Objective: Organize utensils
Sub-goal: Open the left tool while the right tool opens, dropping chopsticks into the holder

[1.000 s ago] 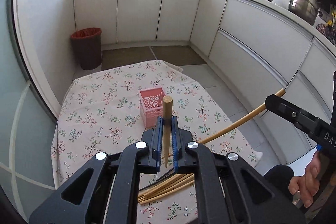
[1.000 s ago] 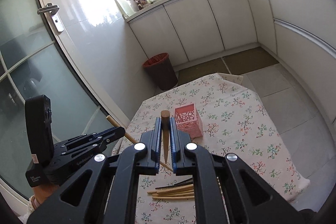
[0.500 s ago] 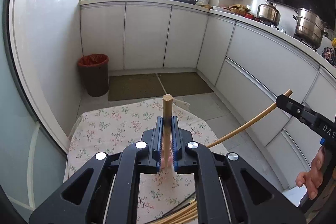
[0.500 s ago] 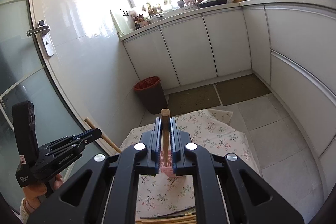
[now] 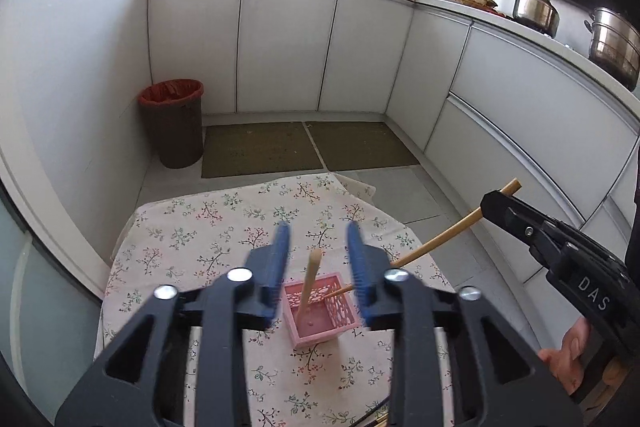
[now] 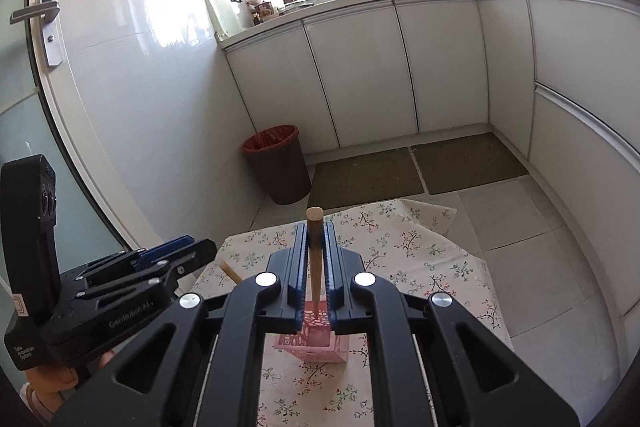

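Observation:
A pink perforated holder stands on the floral tablecloth. My left gripper is open just above it; a wooden chopstick stands loose in the holder, between the spread fingers. My right gripper is shut on a second wooden chopstick, with its lower end at the holder. In the left wrist view the right gripper comes in from the right, its chopstick slanting down to the holder. The left gripper also shows in the right wrist view.
A brown bin with a red liner stands on the floor beyond the table. White cabinets line the far and right walls. More chopsticks lie at the table's near edge, mostly hidden.
Both grippers dropped down over the pink holder. My left gripper opened and let go of its chopstick, which now stands in the holder. The right gripper stays shut on its chopstick.

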{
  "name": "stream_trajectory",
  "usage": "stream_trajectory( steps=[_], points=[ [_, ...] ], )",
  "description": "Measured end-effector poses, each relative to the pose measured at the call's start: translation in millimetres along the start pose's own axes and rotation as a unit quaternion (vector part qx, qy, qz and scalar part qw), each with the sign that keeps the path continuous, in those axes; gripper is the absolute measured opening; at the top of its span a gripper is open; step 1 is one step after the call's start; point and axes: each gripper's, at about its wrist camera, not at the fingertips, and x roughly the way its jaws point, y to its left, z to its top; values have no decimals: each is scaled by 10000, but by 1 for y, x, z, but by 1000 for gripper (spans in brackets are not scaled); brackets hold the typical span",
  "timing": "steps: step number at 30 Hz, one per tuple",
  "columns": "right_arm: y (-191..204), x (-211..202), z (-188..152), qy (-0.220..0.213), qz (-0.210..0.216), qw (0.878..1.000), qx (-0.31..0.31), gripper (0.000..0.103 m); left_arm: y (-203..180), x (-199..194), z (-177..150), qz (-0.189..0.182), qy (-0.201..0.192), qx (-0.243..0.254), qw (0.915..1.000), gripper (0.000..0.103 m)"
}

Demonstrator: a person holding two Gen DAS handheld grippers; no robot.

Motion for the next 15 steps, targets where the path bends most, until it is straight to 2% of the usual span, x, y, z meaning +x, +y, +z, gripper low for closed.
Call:
stream_trajectory(
  steps=[9, 13, 15],
  points=[
    [3, 25, -8, 204, -32, 9997, -102, 8, 27, -48, 5, -49, -790, -679, 9945, 47],
    [12, 46, -17, 505, 92, 9984, -236, 9, 35, -58, 3, 136, -898, -816, 9925, 53],
    [15, 52, -19, 563, 70, 9980, -265, 13, 39, -57, 0, 167, -795, -854, 9930, 53]
  ],
)
